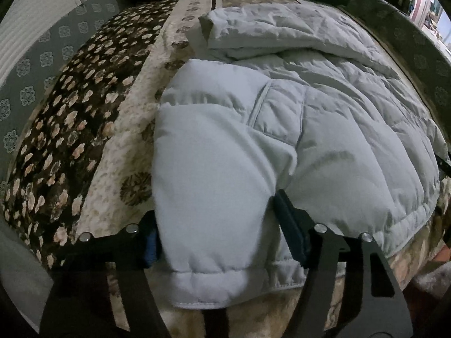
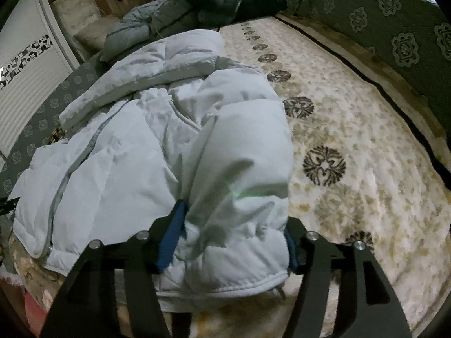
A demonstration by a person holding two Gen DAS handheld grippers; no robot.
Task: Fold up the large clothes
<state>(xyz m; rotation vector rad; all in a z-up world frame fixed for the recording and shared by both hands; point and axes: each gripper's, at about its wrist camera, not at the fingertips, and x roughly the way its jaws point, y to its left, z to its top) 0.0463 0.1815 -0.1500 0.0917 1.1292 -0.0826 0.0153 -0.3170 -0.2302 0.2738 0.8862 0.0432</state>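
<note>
A large pale blue-white puffer jacket [image 1: 324,129] lies spread on a bed; it also shows in the right wrist view [image 2: 118,169]. My left gripper [image 1: 217,225] is shut on the jacket's left sleeve [image 1: 214,183], whose cuff hangs toward the camera between the blue finger pads [image 1: 290,233]. My right gripper [image 2: 234,233] is shut on the right sleeve [image 2: 242,146], bunched between its blue pads [image 2: 172,236]. Both sleeves are lifted over the jacket body.
The bed has a cream and brown floral blanket [image 2: 352,129] and a grey patterned padded rim [image 2: 394,33]. Darker folded jackets [image 2: 225,2] lie at the far end. A white cabinet [image 2: 25,84] stands beside the bed.
</note>
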